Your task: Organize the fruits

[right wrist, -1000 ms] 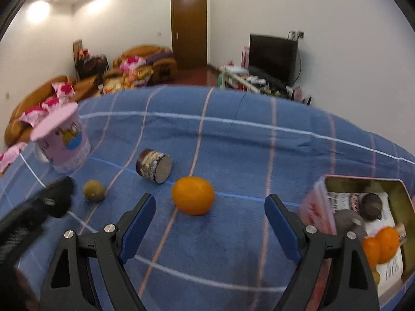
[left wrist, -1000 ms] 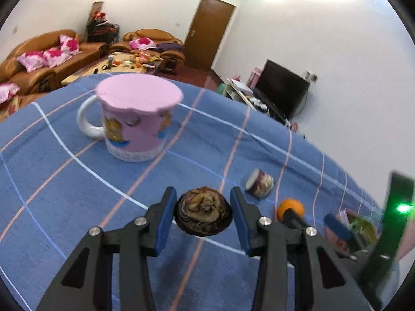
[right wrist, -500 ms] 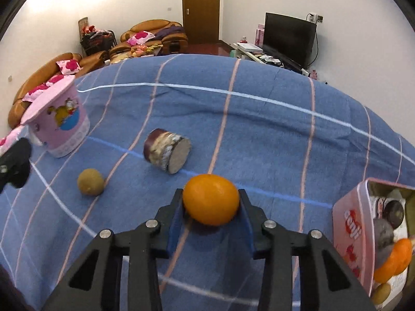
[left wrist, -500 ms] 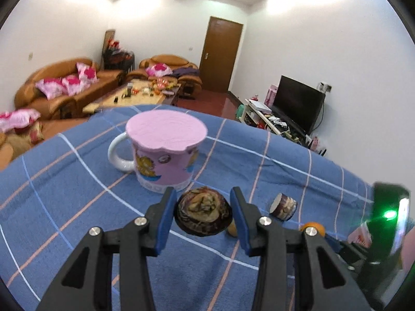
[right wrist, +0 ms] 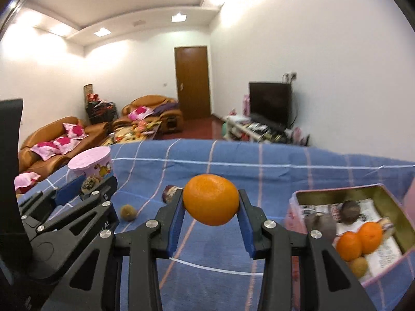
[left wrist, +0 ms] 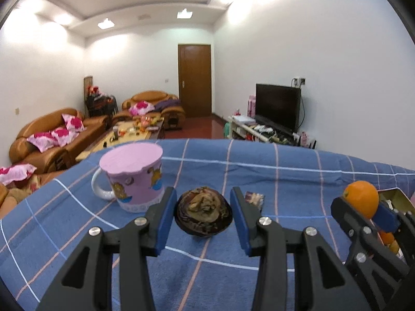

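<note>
My left gripper (left wrist: 202, 207) is shut on a dark purple mangosteen (left wrist: 203, 215) and holds it above the blue checked cloth (left wrist: 259, 176). In the right wrist view that gripper (right wrist: 89, 186) shows at the left with the same fruit (right wrist: 89, 182). My right gripper (right wrist: 211, 202) is shut on an orange (right wrist: 210, 199), clear of the cloth; it shows at the right edge of the left wrist view (left wrist: 363, 210). At the right, a pink tin box (right wrist: 337, 191) holds two oranges (right wrist: 359, 238), dark fruits (right wrist: 348, 208) and a small brown one.
A pink lidded mug (left wrist: 135, 176) stands at the back left. A cut dark fruit piece (left wrist: 254, 198) and a small brown fruit (right wrist: 128, 211) lie on the cloth between the mug and the box. The cloth's far edge drops to a living room.
The right gripper shut on the orange and lifted it off the cloth. The left gripper, still holding the mangosteen, rose and rolled level. Both views now point higher.
</note>
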Tool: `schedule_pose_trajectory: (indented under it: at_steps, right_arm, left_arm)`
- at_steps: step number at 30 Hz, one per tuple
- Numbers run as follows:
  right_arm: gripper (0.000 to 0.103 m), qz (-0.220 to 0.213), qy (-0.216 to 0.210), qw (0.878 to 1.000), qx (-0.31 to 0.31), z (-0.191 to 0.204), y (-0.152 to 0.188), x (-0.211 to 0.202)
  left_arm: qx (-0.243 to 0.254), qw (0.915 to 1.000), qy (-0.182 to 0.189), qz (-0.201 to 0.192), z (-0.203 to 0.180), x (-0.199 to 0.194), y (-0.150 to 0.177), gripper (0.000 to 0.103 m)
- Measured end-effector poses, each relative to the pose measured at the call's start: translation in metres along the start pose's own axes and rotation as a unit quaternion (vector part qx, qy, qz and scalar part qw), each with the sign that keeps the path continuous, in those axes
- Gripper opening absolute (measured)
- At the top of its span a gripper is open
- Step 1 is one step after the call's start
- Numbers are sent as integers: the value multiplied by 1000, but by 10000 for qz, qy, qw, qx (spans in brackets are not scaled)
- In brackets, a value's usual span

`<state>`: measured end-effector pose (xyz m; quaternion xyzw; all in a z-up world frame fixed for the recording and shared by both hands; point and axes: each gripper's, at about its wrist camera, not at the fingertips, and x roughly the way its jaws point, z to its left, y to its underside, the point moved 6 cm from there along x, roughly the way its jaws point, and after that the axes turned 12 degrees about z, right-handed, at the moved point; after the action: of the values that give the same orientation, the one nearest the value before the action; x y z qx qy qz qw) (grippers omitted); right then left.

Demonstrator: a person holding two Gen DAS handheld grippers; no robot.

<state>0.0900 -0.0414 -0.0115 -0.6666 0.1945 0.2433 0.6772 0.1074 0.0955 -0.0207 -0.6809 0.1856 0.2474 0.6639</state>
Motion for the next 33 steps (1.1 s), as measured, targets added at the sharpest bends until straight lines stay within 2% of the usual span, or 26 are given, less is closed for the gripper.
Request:
schedule_pose_trajectory:
  at_steps: [6, 15, 25, 33]
  right_arm:
    - [42, -115, 242, 9996, -83, -2, 1, -11]
    - [42, -8, 125, 9999, 93, -14, 8, -18]
    - [42, -41, 226, 9997, 49, -25, 16, -28]
    - [42, 63, 283, 9992, 284, -43, 20, -32]
  left_arm:
    - [108, 9997, -39, -206, -7, -11, -1, 45]
    - [8, 9996, -49, -286, -8, -18, 2, 45]
    - [-93, 9994, -100, -323, -9, -20, 3, 45]
    - [-89, 9990, -105, -417, -15, -28, 6, 45]
